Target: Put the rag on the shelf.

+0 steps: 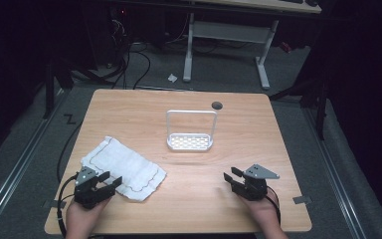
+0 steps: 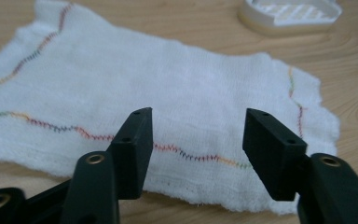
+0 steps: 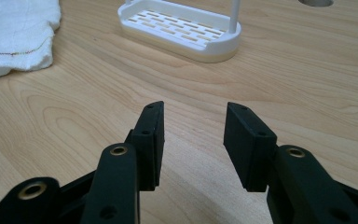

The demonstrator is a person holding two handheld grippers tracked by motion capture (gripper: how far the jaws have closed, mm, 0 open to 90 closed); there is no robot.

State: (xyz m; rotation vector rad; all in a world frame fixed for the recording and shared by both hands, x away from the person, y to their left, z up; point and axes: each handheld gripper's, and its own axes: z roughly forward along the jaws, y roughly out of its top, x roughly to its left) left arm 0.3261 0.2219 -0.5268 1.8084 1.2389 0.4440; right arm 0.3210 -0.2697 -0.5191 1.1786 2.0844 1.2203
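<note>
Left tool (image 2: 196, 135) gaping, seemingly above cloth (image 2: 168, 93)

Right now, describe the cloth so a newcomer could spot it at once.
On the wooden table, look to the near left corner, just ahead of the left gripper, whose jaws stand open. The cloth lies there flat: a white rag with a wavy multicoloured stitched border, unlike the rigid white slotted rack at mid-table.

Just ahead of the black left gripper (image 2: 196, 135), whose pivots carry brass-coloured rings, lies a white cloth (image 2: 158, 98) edged with a wavy line of multicoloured stitching in red, green, orange and purple. Beyond the black right gripper (image 3: 193, 135) stands a white slotted rack (image 3: 182, 30) with a white frame. The table (image 3: 307, 74) is light wood-grain.
</note>
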